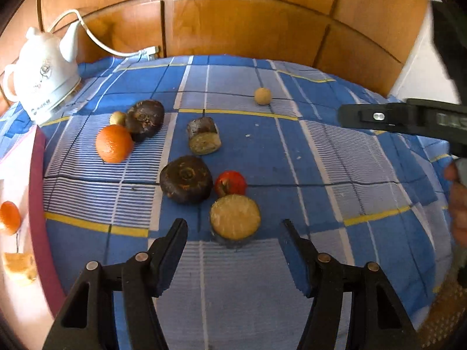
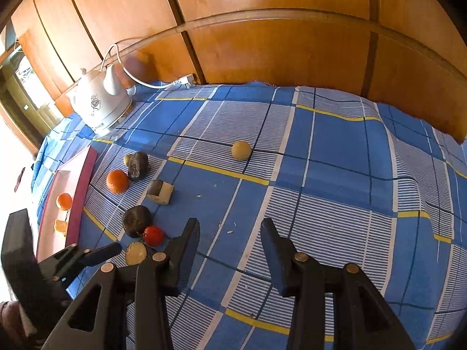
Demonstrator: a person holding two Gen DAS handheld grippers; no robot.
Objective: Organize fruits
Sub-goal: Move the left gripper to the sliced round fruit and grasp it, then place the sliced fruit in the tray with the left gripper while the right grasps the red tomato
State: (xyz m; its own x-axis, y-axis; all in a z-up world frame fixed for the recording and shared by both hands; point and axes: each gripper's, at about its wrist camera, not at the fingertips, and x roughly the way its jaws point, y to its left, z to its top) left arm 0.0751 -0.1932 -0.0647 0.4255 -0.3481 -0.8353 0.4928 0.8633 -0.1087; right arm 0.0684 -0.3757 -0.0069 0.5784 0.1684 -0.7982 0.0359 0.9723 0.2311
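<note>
left hand-held gripper (image 1: 233, 233): released over cut fruit (image 1: 235, 217) | right hand-held gripper (image 2: 230, 233): apparently released, empty

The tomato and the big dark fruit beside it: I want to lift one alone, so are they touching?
Cannot tell. In the left wrist view the tomato and the dark fruit sit edge to edge, with no plain gap or contact.

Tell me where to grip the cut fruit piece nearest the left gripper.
Grip the cut fruit piece across its dark rind sides, coming from above with the left gripper. Its pale flat face points up and the red fruit touches its far edge, so keep fingers left and right.
</note>
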